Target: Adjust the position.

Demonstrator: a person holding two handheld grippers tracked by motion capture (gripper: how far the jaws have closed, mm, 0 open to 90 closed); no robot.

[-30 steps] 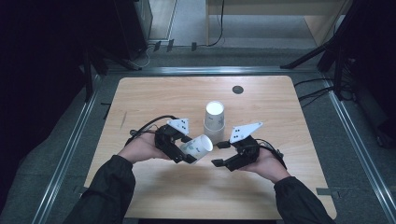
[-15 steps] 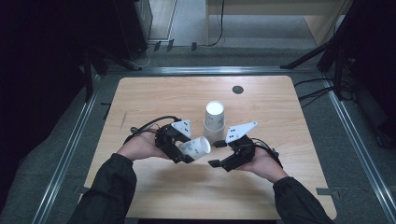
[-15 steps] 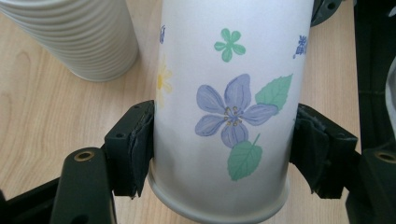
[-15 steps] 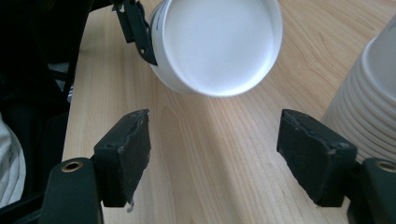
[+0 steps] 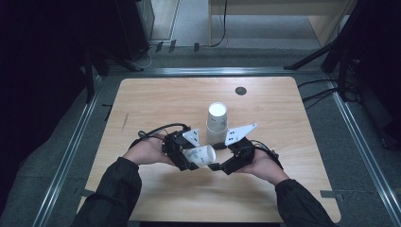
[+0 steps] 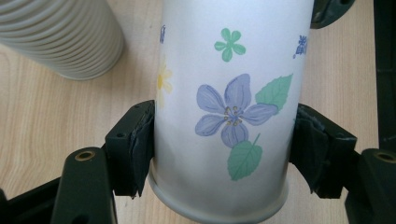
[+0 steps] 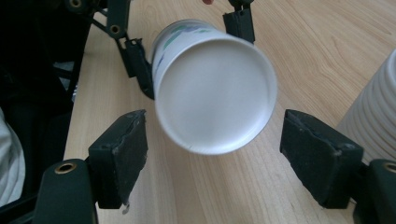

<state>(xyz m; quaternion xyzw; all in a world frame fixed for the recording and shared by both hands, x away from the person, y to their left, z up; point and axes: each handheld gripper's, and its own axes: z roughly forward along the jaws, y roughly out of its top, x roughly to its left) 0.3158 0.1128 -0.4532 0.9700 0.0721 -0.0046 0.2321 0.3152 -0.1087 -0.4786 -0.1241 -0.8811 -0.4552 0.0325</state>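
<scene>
**Paper cup clamped on its side by the left gripper, right gripper's jaws spread at its base**

High view: the paper cup (image 5: pixel 202 154) lies on its side just above the table (image 5: pixel 156 99), near the middle of its front half. The left gripper (image 5: pixel 189 158) has it clamped. The right gripper (image 5: pixel 218 162) faces it from the other side, right at the cup's closed end. Just behind the two grippers stands the stack of cups (image 5: pixel 216 122), upside down, close enough to crowd the space above the held cup. A small dark disc (image 5: pixel 240 90) sits in the tabletop farther back, well apart. Compared with a second ago, the right gripper has moved in toward the cup and the gap between the two grippers has narrowed; the stack has stayed where it was.

Left gripper view: the paper cup (image 6: pixel 229 107), printed with flowers and green leaves, sits between the two black jaws, both pads pressed against its wall just above the rolled rim. The ribbed stack of cups (image 6: pixel 60 37) stands on the table at upper left, near but apart.

Right gripper view: the paper cup (image 7: pixel 215 88) points its white base at the camera. The right gripper (image 7: pixel 215 154) has its jaws wide apart, one on each side of the base, neither touching it. The left gripper (image 7: pixel 187 51) grips the cup behind. The stack of cups (image 7: pixel 373 121) stands at the right edge.

Count: one loose cup, one stack, two grippers, one disc.
</scene>
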